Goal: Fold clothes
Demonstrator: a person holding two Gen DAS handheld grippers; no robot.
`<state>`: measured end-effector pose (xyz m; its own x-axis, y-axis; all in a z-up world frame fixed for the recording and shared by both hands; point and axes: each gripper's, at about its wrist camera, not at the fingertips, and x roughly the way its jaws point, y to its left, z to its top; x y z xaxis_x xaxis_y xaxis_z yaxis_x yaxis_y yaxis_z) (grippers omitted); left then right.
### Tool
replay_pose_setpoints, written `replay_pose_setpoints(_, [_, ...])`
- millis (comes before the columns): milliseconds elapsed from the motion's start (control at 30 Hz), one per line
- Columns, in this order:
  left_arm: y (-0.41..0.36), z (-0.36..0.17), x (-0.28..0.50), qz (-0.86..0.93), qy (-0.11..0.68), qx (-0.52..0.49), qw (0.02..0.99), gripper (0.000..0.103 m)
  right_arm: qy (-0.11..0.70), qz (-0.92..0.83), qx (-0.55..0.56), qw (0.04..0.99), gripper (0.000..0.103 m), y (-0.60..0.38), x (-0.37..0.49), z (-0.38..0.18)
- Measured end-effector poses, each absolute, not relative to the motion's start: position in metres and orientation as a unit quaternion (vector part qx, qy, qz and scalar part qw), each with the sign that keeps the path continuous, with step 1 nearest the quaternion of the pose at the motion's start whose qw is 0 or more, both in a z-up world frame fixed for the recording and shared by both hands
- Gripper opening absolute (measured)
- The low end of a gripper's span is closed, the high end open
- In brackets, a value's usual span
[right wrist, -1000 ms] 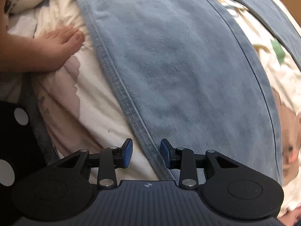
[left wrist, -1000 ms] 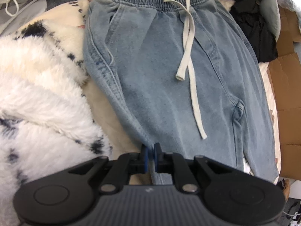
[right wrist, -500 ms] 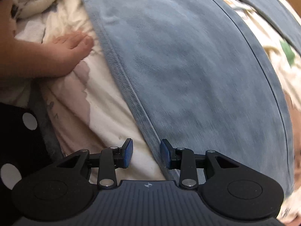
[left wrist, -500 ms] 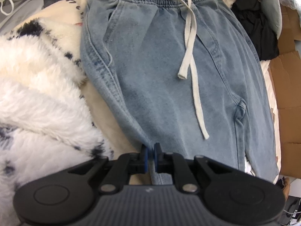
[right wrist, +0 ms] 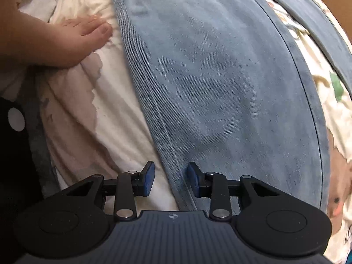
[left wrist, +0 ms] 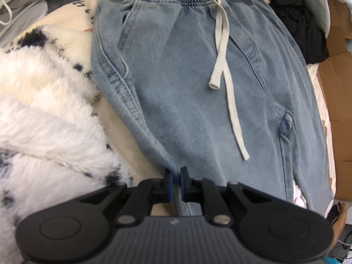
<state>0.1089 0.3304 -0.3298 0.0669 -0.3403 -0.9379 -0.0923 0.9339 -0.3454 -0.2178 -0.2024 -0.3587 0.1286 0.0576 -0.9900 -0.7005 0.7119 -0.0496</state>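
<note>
Light blue denim trousers point(left wrist: 180, 83) lie flat on the bed, elastic waistband at the top and a cream drawstring point(left wrist: 226, 70) trailing down the front. My left gripper point(left wrist: 176, 176) is shut on the trousers' near left side seam. In the right wrist view a trouser leg point(right wrist: 220, 88) fills the frame. My right gripper point(right wrist: 170, 176) is open, and the leg's stitched side seam runs between its blue pads without being pinched.
A fluffy white blanket with black spots point(left wrist: 44, 110) is heaped left of the trousers. Black clothing point(left wrist: 303, 28) and cardboard point(left wrist: 336, 88) lie at the right. A person's bare foot point(right wrist: 72, 37) rests on the cream printed sheet point(right wrist: 114, 114) beside the leg.
The left gripper has drawn back slightly with the seam held, so more waistband shows. The right gripper has slid along the leg seam and the foot appears nearer and further right.
</note>
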Motion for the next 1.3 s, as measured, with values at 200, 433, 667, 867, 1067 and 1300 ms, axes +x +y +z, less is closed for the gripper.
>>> replay_pose_setpoints(200, [0.329, -0.330, 0.107, -0.085, 0.677, -0.164, 0.712, 0.007, 0.590, 0.277, -0.286, 0.702, 0.039, -0.202, -0.223, -0.362])
replay_pose_setpoints(433, [0.328, -0.333, 0.108, -0.088, 0.676, -0.169, 0.712, 0.007, 0.594, 0.278, -0.289, 0.697, 0.013, -0.201, -0.221, -0.355])
replay_pose_setpoints(667, [0.331, -0.335, 0.112, -0.091, 0.675, -0.179, 0.710, 0.007, 0.592, 0.266, -0.293, 0.702, 0.012, -0.204, -0.220, -0.348])
replay_pose_setpoints(867, [0.334, -0.335, 0.112, -0.092, 0.675, -0.177, 0.710, 0.007, 0.591, 0.256, -0.295, 0.706, 0.013, -0.206, -0.219, -0.343])
replay_pose_setpoints(1067, [0.332, -0.337, 0.113, -0.085, 0.675, -0.177, 0.711, 0.008, 0.594, 0.269, -0.317, 0.689, 0.014, -0.201, -0.230, -0.356])
replay_pose_setpoints(1300, [0.328, -0.346, 0.114, -0.059, 0.669, -0.174, 0.720, 0.015, 0.603, 0.241, -0.286, 0.705, 0.002, -0.214, -0.220, -0.338])
